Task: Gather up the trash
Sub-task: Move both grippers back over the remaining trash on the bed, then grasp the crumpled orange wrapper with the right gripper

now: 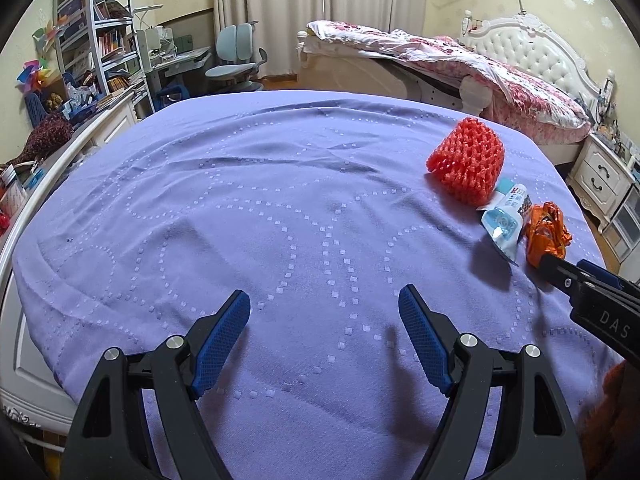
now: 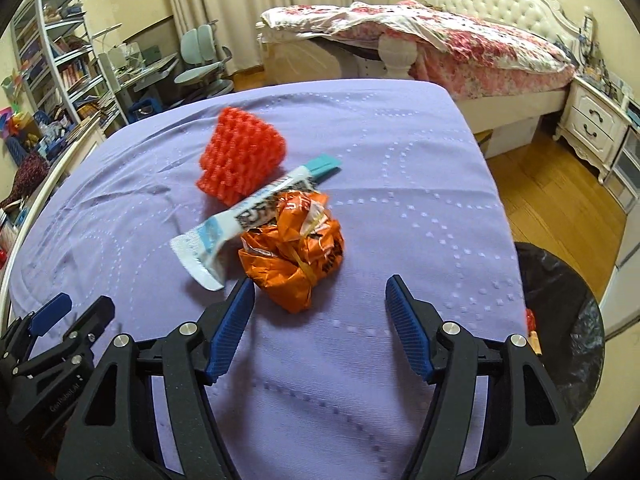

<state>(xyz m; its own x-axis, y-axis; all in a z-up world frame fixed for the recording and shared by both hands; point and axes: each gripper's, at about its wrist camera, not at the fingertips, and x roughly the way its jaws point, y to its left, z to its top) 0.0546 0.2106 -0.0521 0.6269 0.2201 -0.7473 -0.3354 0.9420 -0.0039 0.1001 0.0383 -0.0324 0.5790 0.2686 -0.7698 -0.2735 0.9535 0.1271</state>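
Purple cloth covers the bench [image 2: 360, 380] at the bottom of both views. In the right wrist view, the right claw [image 2: 320, 296] sits low in the middle of the frame with its two blue fingers spread wide and nothing between them. Just past it, a little to the left of middle, lies the orange crumpled wrapper [image 2: 294, 248]. The claw's left finger tip looks to be right beside it, maybe touching. A long blue and white packet [image 2: 224, 228] leans on the wrapper's left side, and its long way runs from lower left to upper right. Behind both sits the red foam net [image 2: 240, 152]. A black bin [image 2: 560, 320] shows at the right edge.

In the left wrist view, the left claw [image 1: 324, 304] is also wide and holds nothing. All the trash lies far off to its upper right, so the right claw is much nearer. It probably needs to slide a bit left and forward to get around the wrapper.
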